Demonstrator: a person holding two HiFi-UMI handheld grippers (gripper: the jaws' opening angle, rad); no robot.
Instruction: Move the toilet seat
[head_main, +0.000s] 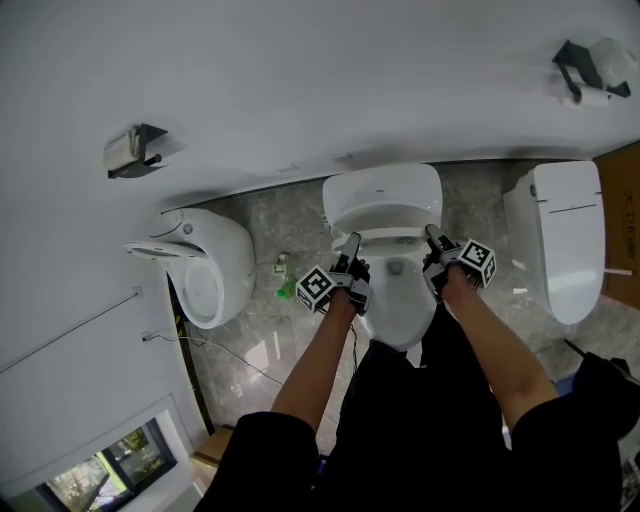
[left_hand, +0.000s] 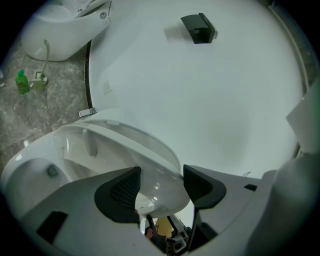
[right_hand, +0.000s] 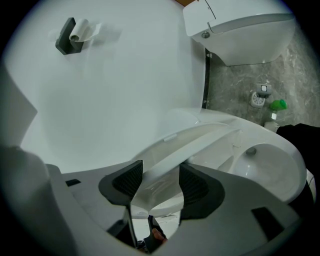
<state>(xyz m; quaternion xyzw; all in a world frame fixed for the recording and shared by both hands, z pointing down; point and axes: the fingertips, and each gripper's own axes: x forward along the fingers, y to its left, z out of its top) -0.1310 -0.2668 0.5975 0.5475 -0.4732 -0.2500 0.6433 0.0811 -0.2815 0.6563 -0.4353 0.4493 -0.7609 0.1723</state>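
Note:
A white toilet (head_main: 400, 300) stands against the wall in the middle of the head view. Its seat (head_main: 385, 215) is tilted up off the bowl. My left gripper (head_main: 350, 245) is at the seat's left edge and my right gripper (head_main: 432, 238) at its right edge. In the left gripper view the seat's rim (left_hand: 125, 137) runs between the black pads of the left gripper (left_hand: 161, 186), touching both, with the bowl (left_hand: 35, 175) open below. The right gripper (right_hand: 161, 182) likewise has the seat's rim (right_hand: 195, 140) filling the gap between its pads, above the bowl (right_hand: 270, 165).
A second toilet (head_main: 205, 265) stands to the left and a third (head_main: 565, 240) to the right. Paper holders (head_main: 130, 152) (head_main: 590, 70) hang on the white wall. A green bottle (head_main: 287, 290) sits on the marble floor left of the bowl.

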